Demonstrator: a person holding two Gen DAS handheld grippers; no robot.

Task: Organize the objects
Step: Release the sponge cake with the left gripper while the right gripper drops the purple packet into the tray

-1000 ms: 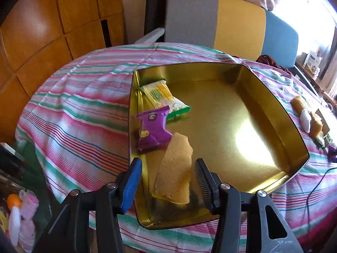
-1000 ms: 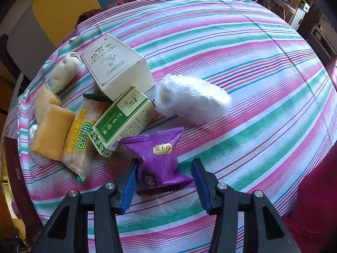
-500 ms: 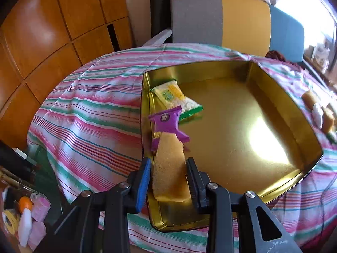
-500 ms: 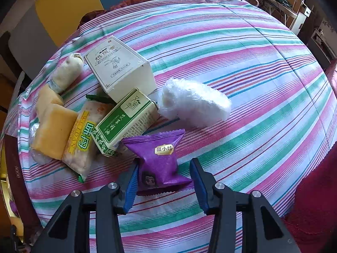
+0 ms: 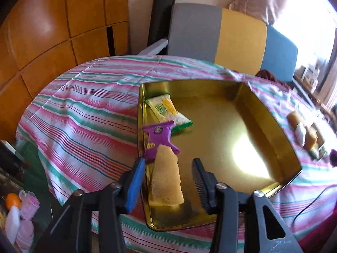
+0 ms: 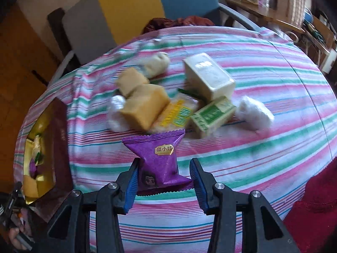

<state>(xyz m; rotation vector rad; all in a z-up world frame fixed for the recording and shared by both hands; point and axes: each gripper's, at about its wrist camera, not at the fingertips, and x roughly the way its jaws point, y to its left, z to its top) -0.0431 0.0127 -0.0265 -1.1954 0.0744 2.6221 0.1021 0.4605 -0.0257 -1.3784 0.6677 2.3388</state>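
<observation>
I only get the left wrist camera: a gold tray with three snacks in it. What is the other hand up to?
Observer: The right gripper is clamped on a purple packet, over the striped tablecloth.
Visitor: Is there much left to sort?
Observer: Yes. Behind that packet lie a white box and a green-and-white carton, among other snacks.
</observation>
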